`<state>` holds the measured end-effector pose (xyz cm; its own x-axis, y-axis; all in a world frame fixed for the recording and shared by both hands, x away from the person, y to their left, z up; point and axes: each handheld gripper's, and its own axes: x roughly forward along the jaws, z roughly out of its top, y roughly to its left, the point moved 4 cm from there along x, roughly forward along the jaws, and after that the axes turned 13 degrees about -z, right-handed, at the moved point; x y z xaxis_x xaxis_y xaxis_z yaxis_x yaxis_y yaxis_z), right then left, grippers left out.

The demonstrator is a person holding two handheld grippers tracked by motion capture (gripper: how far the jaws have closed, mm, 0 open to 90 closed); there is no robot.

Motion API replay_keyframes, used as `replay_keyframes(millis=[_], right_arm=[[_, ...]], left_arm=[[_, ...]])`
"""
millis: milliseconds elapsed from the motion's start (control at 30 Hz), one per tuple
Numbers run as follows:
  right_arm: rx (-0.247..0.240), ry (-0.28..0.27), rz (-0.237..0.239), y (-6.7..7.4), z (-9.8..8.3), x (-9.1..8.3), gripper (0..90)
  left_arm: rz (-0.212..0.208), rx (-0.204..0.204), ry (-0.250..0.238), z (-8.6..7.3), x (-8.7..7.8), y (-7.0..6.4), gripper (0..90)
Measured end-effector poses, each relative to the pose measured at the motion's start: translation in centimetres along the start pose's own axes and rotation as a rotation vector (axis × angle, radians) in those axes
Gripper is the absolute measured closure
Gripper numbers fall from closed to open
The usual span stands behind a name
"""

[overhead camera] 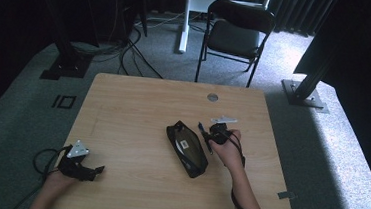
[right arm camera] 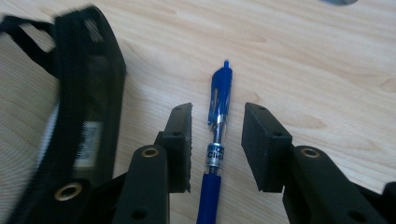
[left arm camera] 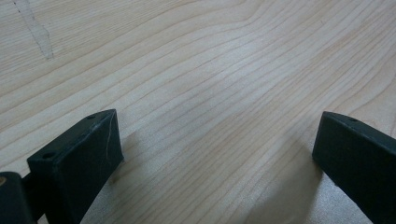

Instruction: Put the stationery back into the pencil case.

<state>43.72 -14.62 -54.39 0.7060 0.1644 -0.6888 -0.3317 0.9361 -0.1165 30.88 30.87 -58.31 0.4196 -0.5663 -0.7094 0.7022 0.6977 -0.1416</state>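
Across the pale wooden table [overhead camera: 138, 106], the right gripper [right arm camera: 217, 140] straddles a blue pen [right arm camera: 215, 154] unpressed beside a black mesh pouch [overhead camera: 186, 148]; the left gripper [left arm camera: 215, 154] gapes empty; grey carpet [overhead camera: 17, 111] surrounds.

pen [right arm camera: 218, 130]: blue, clip end pointing away, lying flat on the tabletop [right arm camera: 327, 70]
pouch [overhead camera: 186, 147]: black, lying flat just beside the pen

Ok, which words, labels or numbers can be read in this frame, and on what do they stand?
"Clic": black letters on the white band of the blue pen between the right gripper's open jaws; the word runs on, cut off.
White label on the black pencil case: print too blurred to read.
The wooden table bears no text.
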Motion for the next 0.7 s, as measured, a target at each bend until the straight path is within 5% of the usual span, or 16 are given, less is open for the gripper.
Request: replay_keyframes(millis=[467, 700], right_arm=[[-0.002, 0.071, -0.038, 0.3, -1.2, 2.4, 69.5], [-0.009, 0.062, -0.055, 0.3, -1.3, 2.5, 78.8]], left_arm=[[0.000, 0.000, 0.000, 0.0, 0.0, 0.0, 1.6], [0.000, 0.000, 0.000, 0.0, 0.0, 0.0, 1.6]])
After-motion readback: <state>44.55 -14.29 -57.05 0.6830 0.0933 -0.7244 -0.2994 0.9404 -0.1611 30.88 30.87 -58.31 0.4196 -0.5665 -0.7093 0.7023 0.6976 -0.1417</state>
